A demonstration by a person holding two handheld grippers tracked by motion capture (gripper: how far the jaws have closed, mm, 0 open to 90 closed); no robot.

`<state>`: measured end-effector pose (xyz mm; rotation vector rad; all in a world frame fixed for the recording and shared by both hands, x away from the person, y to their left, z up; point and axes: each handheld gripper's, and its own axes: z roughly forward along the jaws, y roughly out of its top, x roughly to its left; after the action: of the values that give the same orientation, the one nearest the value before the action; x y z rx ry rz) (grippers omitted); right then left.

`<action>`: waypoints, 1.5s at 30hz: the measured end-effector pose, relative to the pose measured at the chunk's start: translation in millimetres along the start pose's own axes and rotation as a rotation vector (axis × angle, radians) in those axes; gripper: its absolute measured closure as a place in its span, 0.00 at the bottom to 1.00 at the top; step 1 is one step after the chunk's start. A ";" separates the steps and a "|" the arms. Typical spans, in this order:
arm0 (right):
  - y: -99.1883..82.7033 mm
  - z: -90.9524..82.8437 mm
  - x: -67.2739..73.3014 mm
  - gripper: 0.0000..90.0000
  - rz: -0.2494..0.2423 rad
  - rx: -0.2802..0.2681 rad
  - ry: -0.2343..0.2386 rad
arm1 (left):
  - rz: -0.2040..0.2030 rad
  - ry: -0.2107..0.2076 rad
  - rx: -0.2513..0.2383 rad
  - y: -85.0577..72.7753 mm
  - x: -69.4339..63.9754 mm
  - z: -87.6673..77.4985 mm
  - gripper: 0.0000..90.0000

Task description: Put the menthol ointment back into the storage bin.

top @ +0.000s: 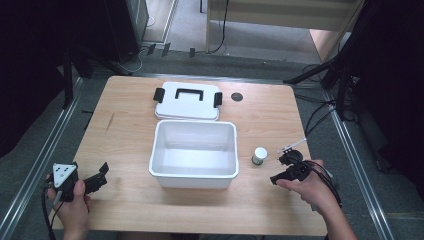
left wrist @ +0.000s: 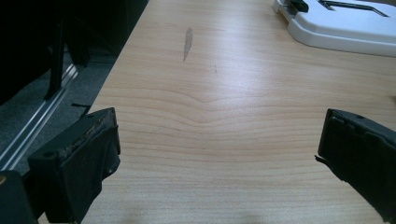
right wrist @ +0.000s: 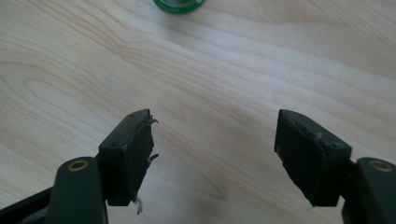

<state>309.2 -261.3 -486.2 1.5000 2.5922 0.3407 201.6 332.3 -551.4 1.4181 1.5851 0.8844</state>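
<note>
My right fingers (top: 281, 169) stand apart, empty, near table's right edge just beside small jar (top: 259, 155); left fingers (top: 100, 176) wide, empty, at near-left corner.

We see our left gripper (top: 102, 172) as a black body topped by a grey three-cornered plate (top: 63, 173) marked with small dark dots, and a dark cable (top: 46, 215) trails from it past our wrist. Our right gripper (top: 278, 170) is black too, with a thin white strip at its far end and black cables (top: 327, 177) looping back along our forearm. Our forearms are bare, with no sleeves. Close up, the left gripper's jaws are blocky black pads with scuffed, worn edges. The right gripper's jaws are black wedges, frayed at the pad edges, fixed on arms with brass-coloured round fittings (right wrist: 78, 164).
</note>
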 end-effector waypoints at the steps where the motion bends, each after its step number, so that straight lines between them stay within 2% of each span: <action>1: 5.5 0.3 1.4 0.32 -0.012 0.014 0.001 | 0.000 0.000 0.000 0.0 0.0 0.0 0.00; 4: 26.7 0.2 6.7 0.35 -0.057 0.044 -0.003 | -0.001 -0.004 -0.001 0.0 0.2 0.0 0.00; 5: 26.7 0.2 6.7 0.35 -0.057 0.044 -0.003 | -0.001 -0.004 -0.001 -0.1 0.2 -0.1 0.00; 7: 41.5 -2.2 11.2 0.37 -0.071 0.045 0.004 | -0.001 -0.005 -0.002 -0.2 -0.1 -0.2 0.00; 11: 59.5 -1.0 16.5 0.37 -0.083 0.060 0.011 | 0.006 -0.005 0.001 -0.1 -0.6 0.1 0.00; 14: 72.0 1.5 15.8 0.38 -0.063 0.064 0.003 | 0.007 -0.007 -0.002 0.0 -0.9 0.4 0.00; 20: 89.3 10.5 17.2 0.45 -0.047 0.070 0.013 | 0.006 -0.014 0.003 0.3 -0.4 0.8 0.00; 22: 92.8 14.1 19.3 0.56 -0.064 0.084 0.022 | 0.003 -0.016 0.003 0.3 -0.2 1.1 0.00; 26: 95.8 13.1 21.5 0.57 -0.094 0.111 0.006 | 0.002 -0.018 0.003 0.3 0.0 0.8 0.00; 30: 99.1 -4.4 24.0 0.57 -0.101 0.110 0.071 | 0.001 -0.020 0.004 0.3 0.1 0.8 0.00; 33: 103.6 -23.8 26.9 0.57 -0.121 0.104 0.077 | 0.005 -0.017 0.004 0.4 -0.2 1.0 0.00; 34: 103.6 -23.8 26.9 0.57 -0.121 0.104 0.077 | 0.005 -0.017 0.004 0.4 -0.2 1.0 0.00; 37: 111.8 -52.1 31.5 0.57 -0.149 0.077 0.094 | 0.006 -0.017 0.005 0.3 -0.5 1.1 0.00; 38: 116.1 -67.3 36.4 0.57 -0.160 0.074 0.098 | 0.006 -0.016 0.005 0.3 -0.7 1.1 0.00; 40: 121.1 -82.9 42.4 0.57 -0.188 0.057 0.104 | 0.006 -0.016 0.006 0.3 -0.7 1.2 0.00; 45: 131.5 -112.4 63.0 0.57 -0.241 0.015 0.133 | 0.007 -0.018 0.008 0.5 -0.6 1.3 0.00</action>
<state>363.1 -158.1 -343.6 1.1879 2.8447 0.4058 203.1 331.7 -551.4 1.4343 1.5722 0.8677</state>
